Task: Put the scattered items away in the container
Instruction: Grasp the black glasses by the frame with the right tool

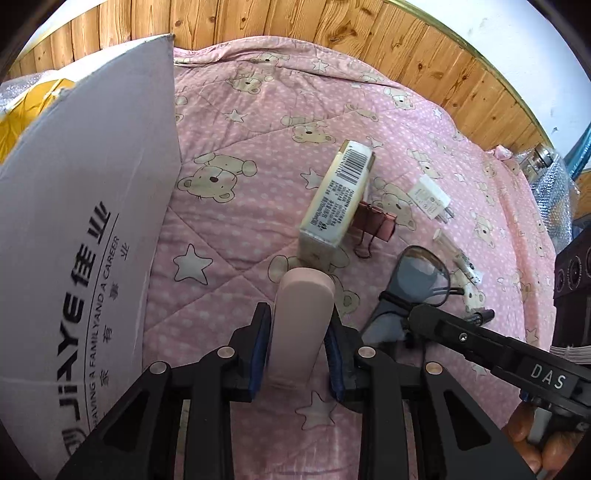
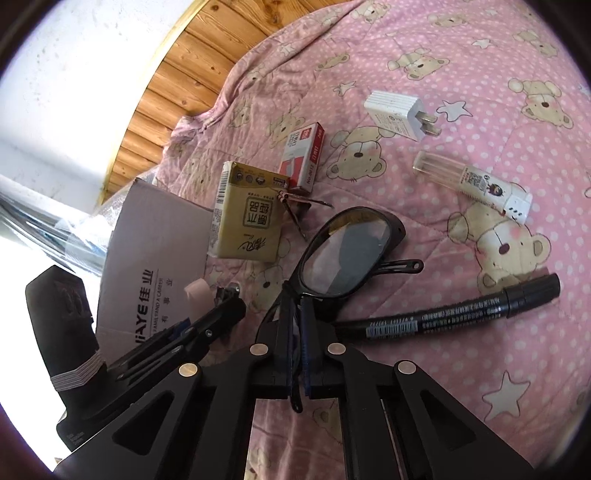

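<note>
Gripping a pink flat bar (image 1: 301, 325), the left gripper (image 1: 299, 332) has both pads pressed vs its sides, held just above the pink bear quilt (image 1: 236, 147), w/ the cardboard box (image 1: 85, 206) standing right beside it on the left. Right gripper (image 2: 297, 332) is clamped narrow on the temple end of the black glasses (image 2: 351, 251); lens rests on the quilt just ahead of it. Near the glasses on the right lies a black marker (image 2: 454, 314). Farther out: a clear tube w/ white cap (image 2: 476, 184), then a white plug adapter (image 2: 399, 110) at the far side. Left of those, a tissue pack (image 2: 247, 218) sits by the box corner, a rose binder clip (image 2: 291, 199) touching its edge, and a red staples box (image 2: 303, 158) just beyond. Wood panelling (image 1: 332, 26) behind the bed.
</note>
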{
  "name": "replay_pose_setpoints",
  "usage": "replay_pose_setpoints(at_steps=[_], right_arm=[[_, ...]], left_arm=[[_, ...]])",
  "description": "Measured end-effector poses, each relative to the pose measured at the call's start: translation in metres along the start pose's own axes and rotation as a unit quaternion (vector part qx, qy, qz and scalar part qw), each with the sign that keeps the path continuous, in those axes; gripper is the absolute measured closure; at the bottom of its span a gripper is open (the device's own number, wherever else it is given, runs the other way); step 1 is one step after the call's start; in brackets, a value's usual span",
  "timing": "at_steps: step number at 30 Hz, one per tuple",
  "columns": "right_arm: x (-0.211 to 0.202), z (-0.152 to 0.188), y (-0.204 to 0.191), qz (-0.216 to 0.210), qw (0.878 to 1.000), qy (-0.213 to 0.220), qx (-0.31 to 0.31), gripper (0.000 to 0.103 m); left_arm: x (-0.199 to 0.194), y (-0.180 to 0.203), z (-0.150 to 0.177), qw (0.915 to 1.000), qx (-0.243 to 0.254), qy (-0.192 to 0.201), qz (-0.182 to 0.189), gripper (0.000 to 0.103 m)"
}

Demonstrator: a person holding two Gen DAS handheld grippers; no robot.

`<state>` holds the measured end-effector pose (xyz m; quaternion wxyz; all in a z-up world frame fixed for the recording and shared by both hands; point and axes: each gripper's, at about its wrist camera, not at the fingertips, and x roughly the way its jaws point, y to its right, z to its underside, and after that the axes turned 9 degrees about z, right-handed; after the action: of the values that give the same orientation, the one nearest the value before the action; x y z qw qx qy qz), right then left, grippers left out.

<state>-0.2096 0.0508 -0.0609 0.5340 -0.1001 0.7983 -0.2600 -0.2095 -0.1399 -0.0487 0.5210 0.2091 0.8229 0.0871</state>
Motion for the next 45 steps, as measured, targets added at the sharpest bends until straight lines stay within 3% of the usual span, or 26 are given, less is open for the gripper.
replay_pose_setpoints(at_steps=[5, 9, 13, 16, 18, 22, 28, 33, 38, 41, 45], right_arm=[[-0.008, 0.005, -0.005, -0.010, 1.000, 0.004, 0.000, 0.099], [0.000, 0.006, 0.007, -0.026, 0.999, -0.014, 0.038, 0.095], [0.005, 0.000, -0.001, -0.042, 0.999, -0.013, 0.022, 0.078], [0.013, -0.007, -0.012, -0.036, 0.999, -0.015, 0.012, 0.072], [0.016, -0.010, -0.015, -0.029, 0.999, -0.022, 0.021, 0.072], [-0.004, -0.008, -0.020, 0.005, 1.000, -0.005, 0.001, 0.060], [-0.004, 0.007, 0.007, 0.020, 0.999, -0.027, 0.033, 0.058], [0.011, -0.008, 0.002, -0.003, 0.999, -0.021, 0.024, 0.056], [0.031, -0.024, -0.018, 0.045, 0.998, -0.039, -0.027, 0.054], [0.040, -0.022, -0.035, 0.098, 0.990, -0.039, -0.088, 0.063], [0.027, -0.013, -0.042, 0.105, 0.989, -0.028, -0.100, 0.064]], left_arm=[[-0.009, 0.001, 0.009, 1.0000, -0.003, 0.002, 0.008, 0.074], [-0.013, -0.004, 0.015, 0.9999, -0.011, -0.001, 0.007, 0.074], [-0.008, -0.008, 0.021, 0.9995, -0.020, -0.014, 0.018, 0.074], [-0.002, -0.005, 0.024, 0.9993, -0.017, -0.024, 0.025, 0.074], [0.000, -0.004, 0.024, 0.9994, -0.015, -0.024, 0.020, 0.074], [-0.001, -0.011, 0.021, 0.9991, -0.029, -0.020, 0.024, 0.073], [0.002, -0.011, 0.021, 0.9985, -0.034, -0.020, 0.038, 0.074], [0.003, 0.000, 0.026, 0.9981, -0.009, -0.028, 0.055, 0.074], [0.004, 0.007, 0.030, 0.9977, 0.000, -0.031, 0.061, 0.073], [0.003, 0.005, 0.031, 0.9974, -0.005, -0.031, 0.065, 0.073], [0.000, 0.001, 0.033, 0.9970, -0.017, -0.030, 0.069, 0.073]])
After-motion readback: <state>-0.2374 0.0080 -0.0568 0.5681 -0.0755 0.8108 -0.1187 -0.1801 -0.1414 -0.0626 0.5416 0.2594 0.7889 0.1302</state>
